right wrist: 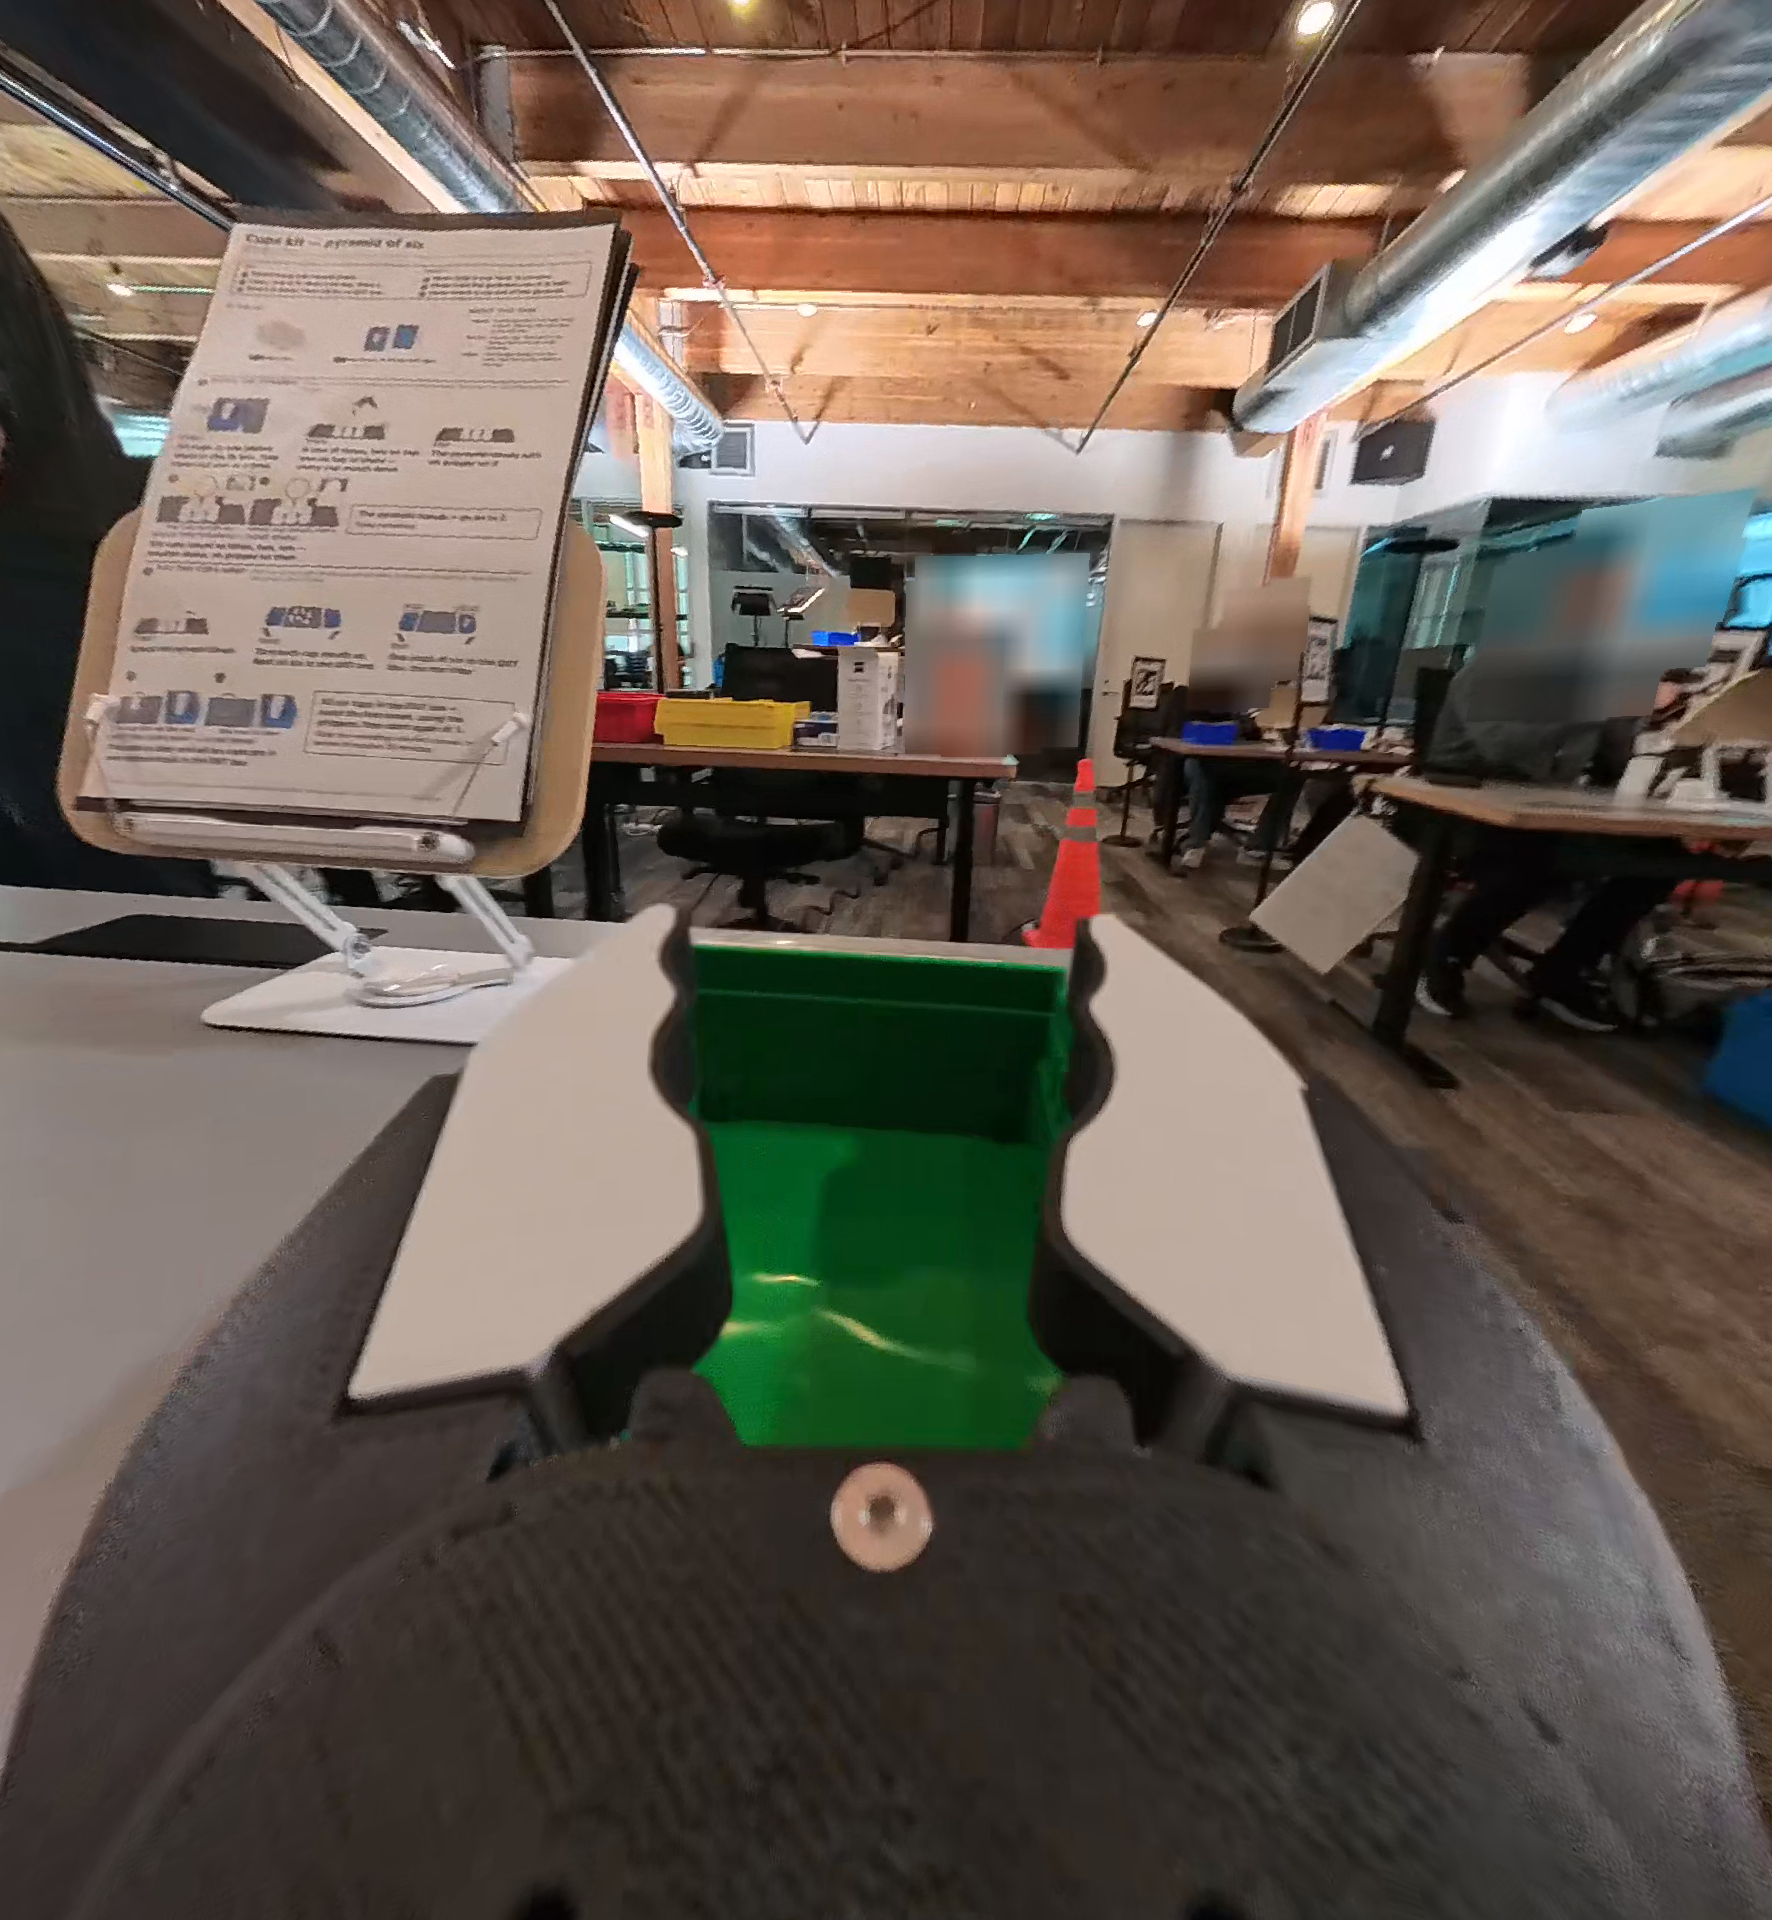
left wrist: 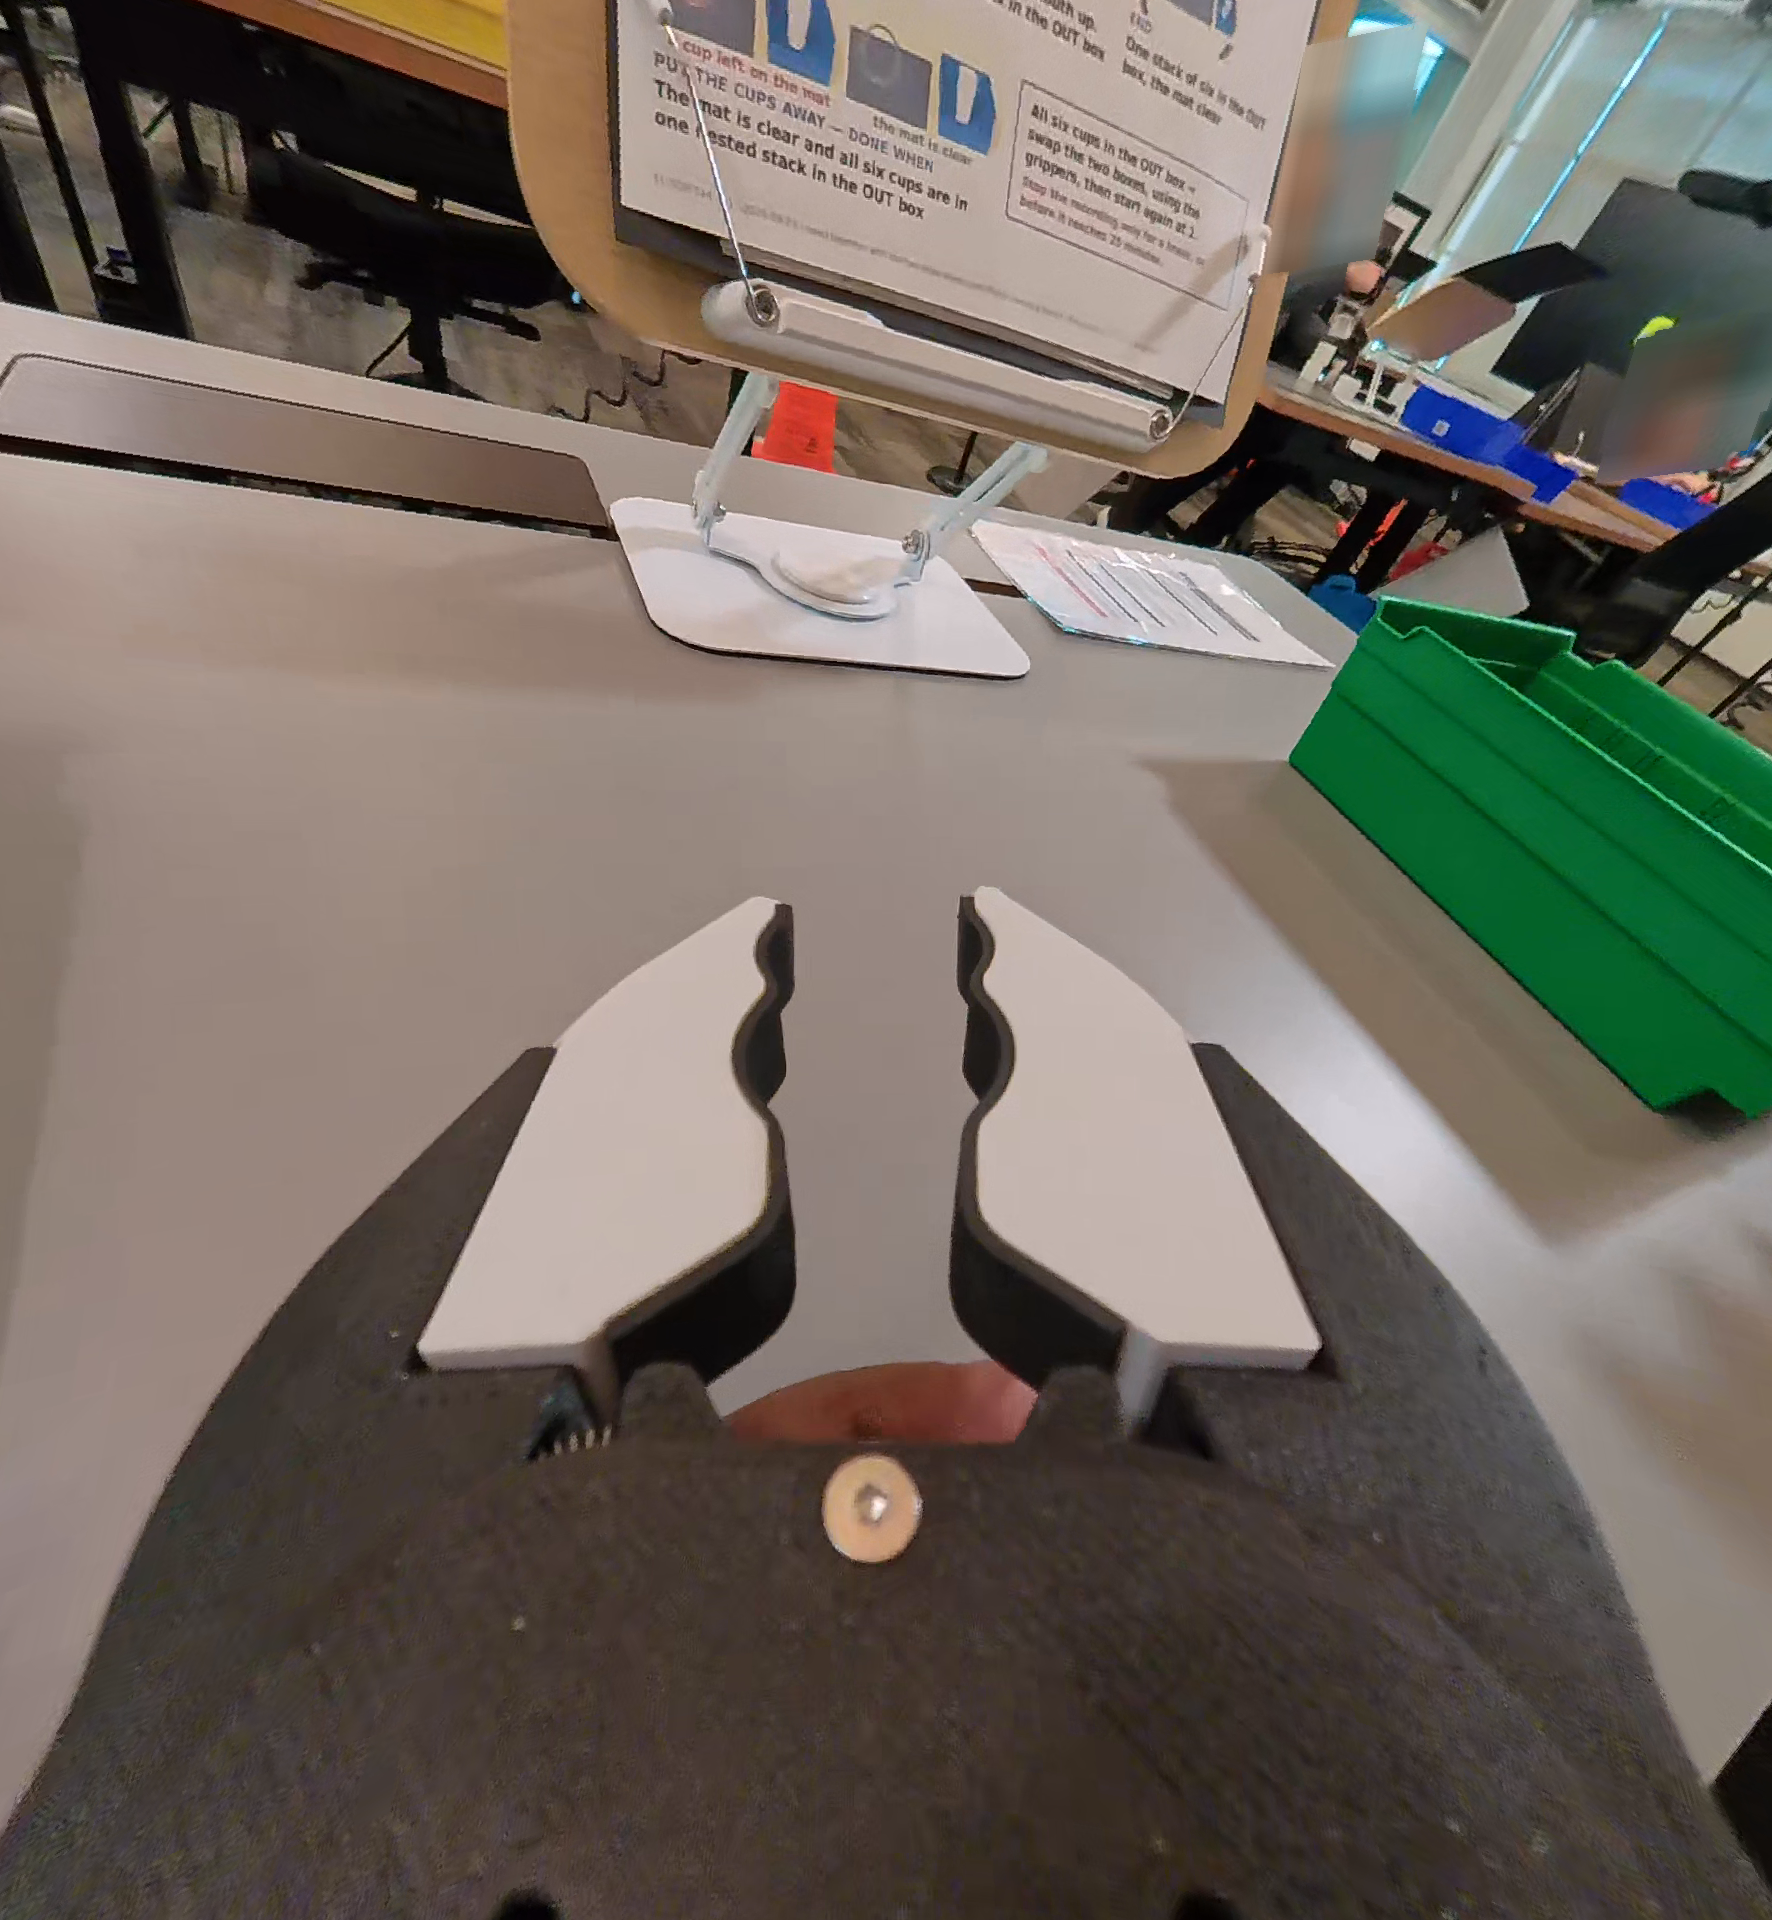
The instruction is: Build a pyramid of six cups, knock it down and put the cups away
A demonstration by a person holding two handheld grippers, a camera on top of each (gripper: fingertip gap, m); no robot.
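The left gripper (left wrist: 874,914) is seen with its jaws parted a little and nothing held between them, poised over the bare grey table (left wrist: 446,831). The right gripper (right wrist: 877,935) is likewise seen spread wide and empty, above the inside of a green bin (right wrist: 861,1226) at the table's right edge; a document stand (right wrist: 342,821) bearing printed sheets is placed behind

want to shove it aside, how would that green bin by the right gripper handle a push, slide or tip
The green bin looks like rigid moulded plastic with stepped walls, so it should keep its shape. It sits low and wide on the smooth grey table, so it would probably slide, not tip. It appears empty under the open right gripper, so likely light.
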